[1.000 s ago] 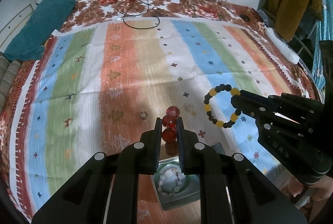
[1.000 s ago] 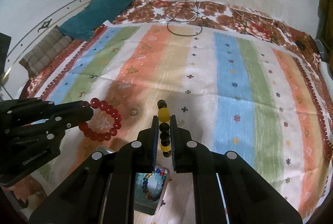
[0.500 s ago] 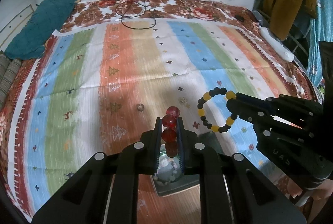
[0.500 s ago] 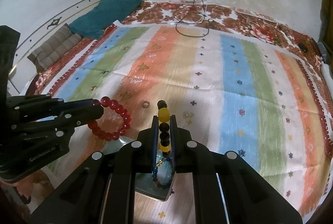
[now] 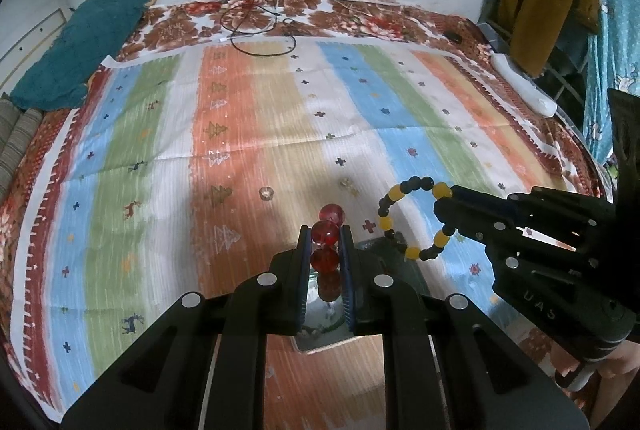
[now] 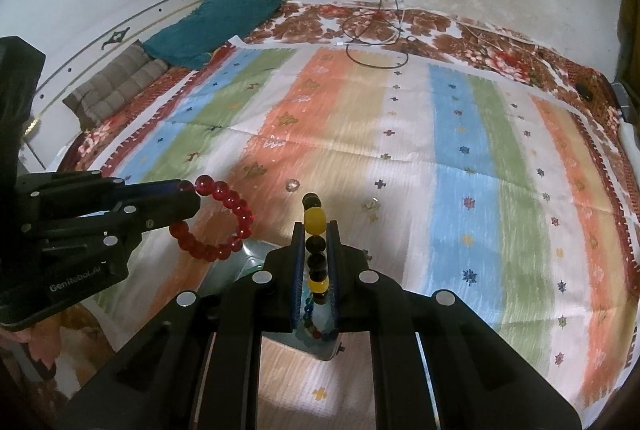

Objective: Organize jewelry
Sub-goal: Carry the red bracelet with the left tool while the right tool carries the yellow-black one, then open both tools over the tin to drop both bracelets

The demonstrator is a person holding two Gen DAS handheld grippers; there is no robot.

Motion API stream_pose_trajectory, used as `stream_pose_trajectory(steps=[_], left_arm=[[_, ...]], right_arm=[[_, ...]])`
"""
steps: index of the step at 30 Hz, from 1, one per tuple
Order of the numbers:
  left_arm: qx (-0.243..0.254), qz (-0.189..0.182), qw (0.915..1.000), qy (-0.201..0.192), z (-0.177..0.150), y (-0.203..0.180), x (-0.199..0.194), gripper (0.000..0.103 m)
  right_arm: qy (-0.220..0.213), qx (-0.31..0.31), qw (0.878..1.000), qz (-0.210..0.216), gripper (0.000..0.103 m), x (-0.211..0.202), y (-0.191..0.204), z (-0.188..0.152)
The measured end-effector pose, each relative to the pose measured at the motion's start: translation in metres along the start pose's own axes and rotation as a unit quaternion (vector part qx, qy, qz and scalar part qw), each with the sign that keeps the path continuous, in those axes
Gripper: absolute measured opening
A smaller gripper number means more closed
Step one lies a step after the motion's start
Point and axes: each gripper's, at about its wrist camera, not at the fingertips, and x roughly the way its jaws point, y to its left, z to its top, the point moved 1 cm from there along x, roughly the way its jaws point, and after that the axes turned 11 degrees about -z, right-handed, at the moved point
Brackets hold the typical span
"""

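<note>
Striped in orange, blue, green and white, the cloth [image 5: 248, 134] covered a bed against a stained pale wall. Above it the red bead bracelet [image 6: 224, 226] hung clamped between the closed fingers of the left gripper [image 5: 326, 242], its loop dangling free. Just beside it the black-and-yellow bead bracelet [image 5: 412, 218] was pinched in the closed right gripper [image 6: 316, 250]. Beneath both grippers sat a glass box [image 5: 324, 326] with more beads inside. Two small rings [image 6: 293, 184] lay apart on the cloth farther out. A teal pillow [image 5: 80, 46] rested at the far left corner, and black cables [image 5: 260, 22] trailed down from the wall.
</note>
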Motion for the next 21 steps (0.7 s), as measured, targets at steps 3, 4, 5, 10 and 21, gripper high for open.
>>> stream_pose_trajectory(steps=[3, 4, 5, 10, 21], left_arm=[[0.000, -0.005, 1.0000, -0.002, -0.009, 0.001, -0.006, 0.013], [-0.002, -0.006, 1.0000, -0.003, -0.011, 0.001, -0.008, 0.013], [-0.002, -0.007, 1.0000, -0.004, -0.013, 0.000, -0.010, 0.013], [-0.003, -0.010, 0.9999, -0.011, -0.018, 0.000, -0.018, 0.013], [-0.001, -0.018, 0.9998, -0.005, -0.021, -0.005, -0.020, 0.013]], right_arm=[[0.000, -0.002, 1.000, 0.003, 0.012, -0.003, 0.001, -0.005], [0.001, -0.003, 1.000, 0.004, 0.012, -0.004, 0.001, -0.006], [0.001, -0.004, 1.000, 0.004, 0.012, -0.005, 0.002, -0.007], [0.001, -0.008, 1.000, 0.007, 0.012, -0.008, 0.003, -0.010], [0.012, -0.012, 1.000, 0.011, 0.012, -0.006, 0.008, -0.014]])
